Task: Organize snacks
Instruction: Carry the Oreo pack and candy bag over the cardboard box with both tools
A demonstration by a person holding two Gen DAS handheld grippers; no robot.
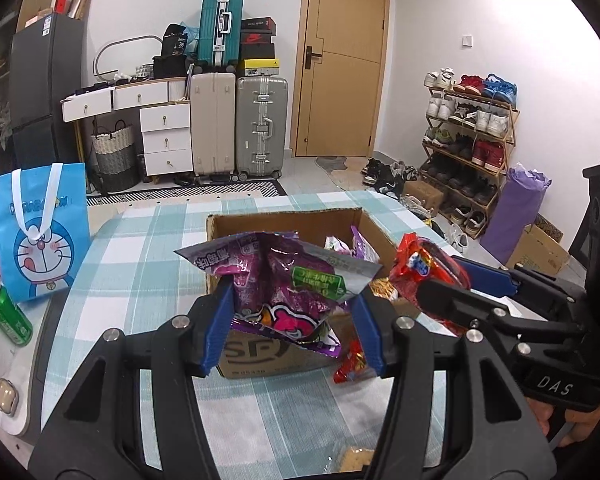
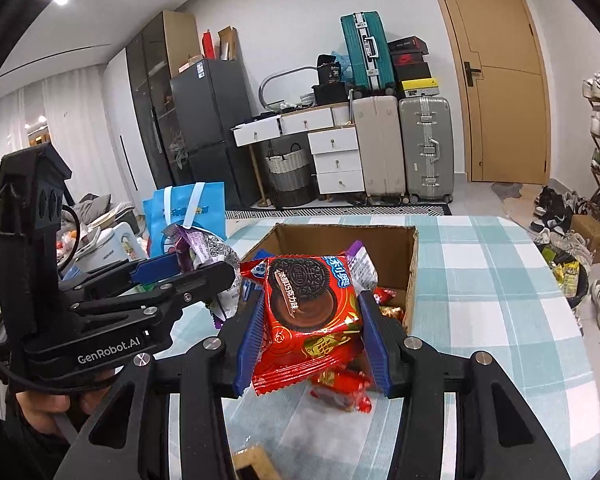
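Observation:
My left gripper [image 1: 292,320] is shut on a purple snack bag [image 1: 284,292] and holds it just above the near wall of an open cardboard box [image 1: 260,220]. My right gripper [image 2: 308,328] is shut on a red Oreo packet [image 2: 308,300], held at the box's [image 2: 410,280] near edge. The right gripper also shows at the right of the left wrist view [image 1: 444,284] with the red packet [image 1: 420,268]. The left gripper shows in the right wrist view [image 2: 188,272] with the purple bag [image 2: 216,256]. Purple packets [image 1: 356,246] lie inside the box.
Small red wrapped snacks [image 1: 352,364] [image 2: 340,390] lie on the checked tablecloth [image 1: 148,248] in front of the box. A blue Doraemon bag [image 1: 40,240] and a green can [image 1: 8,316] stand at the left. A cracker [image 1: 354,460] lies near the front edge.

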